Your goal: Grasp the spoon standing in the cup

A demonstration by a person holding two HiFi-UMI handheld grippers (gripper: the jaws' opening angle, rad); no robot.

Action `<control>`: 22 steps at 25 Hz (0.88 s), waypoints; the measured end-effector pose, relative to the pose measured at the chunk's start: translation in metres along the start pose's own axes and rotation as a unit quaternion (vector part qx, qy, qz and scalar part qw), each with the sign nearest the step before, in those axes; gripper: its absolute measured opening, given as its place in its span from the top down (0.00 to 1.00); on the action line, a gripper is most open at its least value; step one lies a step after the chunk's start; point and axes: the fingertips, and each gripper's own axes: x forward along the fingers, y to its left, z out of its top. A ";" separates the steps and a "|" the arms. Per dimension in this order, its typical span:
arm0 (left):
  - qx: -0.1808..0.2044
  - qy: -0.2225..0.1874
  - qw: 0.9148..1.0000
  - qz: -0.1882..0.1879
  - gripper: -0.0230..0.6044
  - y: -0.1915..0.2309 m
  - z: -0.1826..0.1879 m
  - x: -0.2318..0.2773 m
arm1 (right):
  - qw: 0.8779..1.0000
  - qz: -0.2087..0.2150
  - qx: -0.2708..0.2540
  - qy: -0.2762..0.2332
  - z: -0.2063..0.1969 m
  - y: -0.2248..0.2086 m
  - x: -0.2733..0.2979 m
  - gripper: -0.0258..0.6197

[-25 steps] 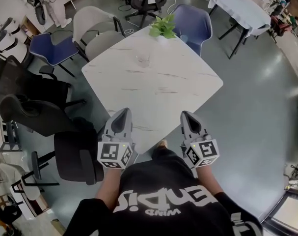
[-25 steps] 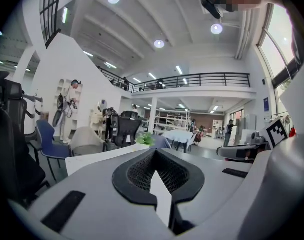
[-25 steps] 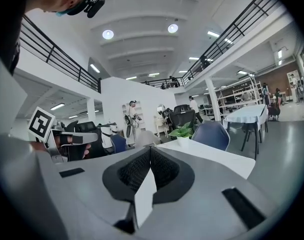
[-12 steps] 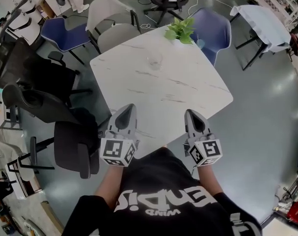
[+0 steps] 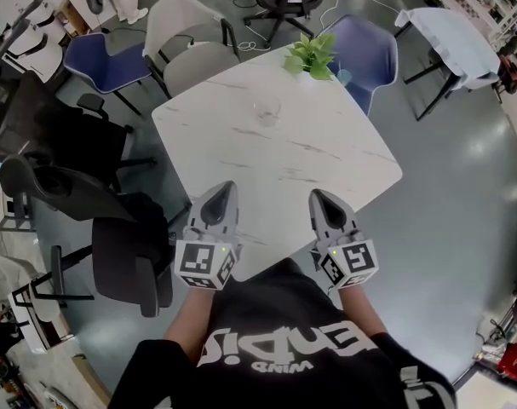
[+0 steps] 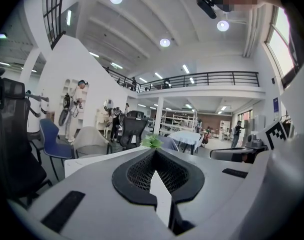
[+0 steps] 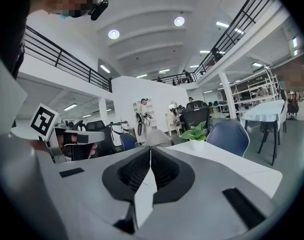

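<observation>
Currently pre-approach: left gripper [image 5: 225, 192] and right gripper [image 5: 318, 196] are held closed and empty at the near edge of the table [image 5: 326, 156]. Glass cup [image 5: 267, 109] is seen well ahead, spoon unresolved. Reach plus jaw opening is needed next.

The grey right gripper [image 7: 150, 154], jaws together and empty, points over a white marble table [image 7: 227, 159] towards a small green potted plant [image 7: 194, 133].

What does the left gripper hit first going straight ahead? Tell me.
Likely the glass cup, if the left gripper travels low. Its own view lines up with the potted plant beyond it, so that comes next. Depth is unclear.
</observation>
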 end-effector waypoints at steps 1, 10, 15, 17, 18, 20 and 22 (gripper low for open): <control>-0.001 0.001 1.000 -0.003 0.94 0.000 -0.001 0.001 | 1.000 -0.002 -0.001 -0.003 0.001 0.000 0.000 0.94; -0.007 0.006 1.000 -0.022 0.94 0.002 -0.005 0.007 | 1.000 -0.007 0.018 -0.021 0.000 0.002 0.007 0.94; -0.006 0.005 1.000 -0.028 0.94 0.003 -0.003 0.013 | 1.000 -0.006 0.021 -0.013 -0.003 0.001 0.015 0.73; -0.003 0.004 1.000 -0.028 0.94 0.005 -0.002 0.016 | 1.000 0.004 0.015 -0.008 -0.003 0.004 0.021 0.69; -0.001 0.005 1.000 -0.028 0.94 0.006 -0.002 0.017 | 1.000 0.009 0.012 -0.006 -0.003 0.005 0.025 0.68; 0.001 0.006 1.000 -0.029 0.94 0.007 -0.002 0.020 | 1.000 0.017 0.007 -0.003 -0.002 0.007 0.031 0.68; 0.001 0.008 1.000 -0.029 0.94 0.010 -0.003 0.022 | 1.000 0.025 -0.001 0.001 -0.002 0.009 0.039 0.68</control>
